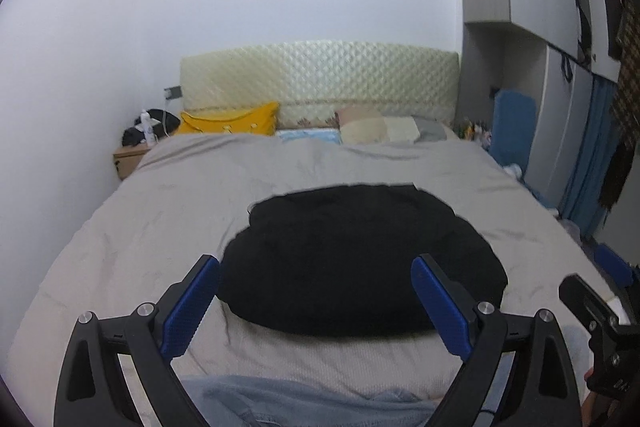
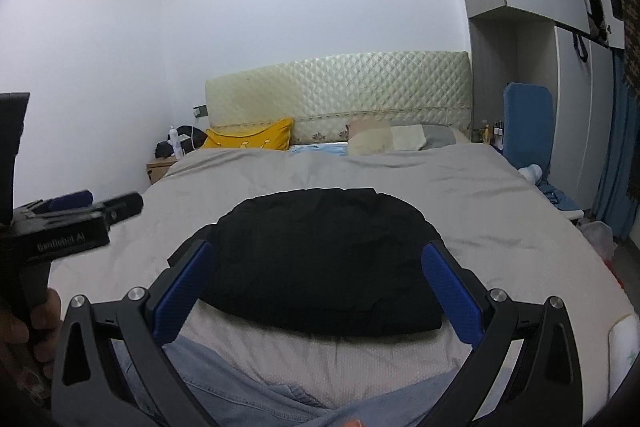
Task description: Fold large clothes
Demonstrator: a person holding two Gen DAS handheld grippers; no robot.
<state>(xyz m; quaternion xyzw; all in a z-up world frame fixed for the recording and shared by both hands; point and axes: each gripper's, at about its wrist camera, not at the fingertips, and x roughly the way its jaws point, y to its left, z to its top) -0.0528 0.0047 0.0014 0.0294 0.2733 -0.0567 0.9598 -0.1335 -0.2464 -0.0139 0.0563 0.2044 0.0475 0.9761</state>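
Both jaws spread wide and empty, the left gripper [image 1: 316,301] and right gripper [image 2: 316,293] hover over a black garment [image 1: 356,259] bundled mid-bed [image 1: 160,211]; a shallow pinch could unravel its folds.

A bed with a grey cover [image 1: 168,211] fills the room, with a cream quilted headboard [image 1: 320,75] against a white wall. A yellow pillow [image 1: 230,121] and pale pillows [image 2: 384,138] lie at its head. A wooden nightstand [image 1: 127,158] holds a white bottle [image 1: 146,127]. A blue cushion [image 2: 528,119] stands upright beside grey wardrobes [image 2: 576,99].
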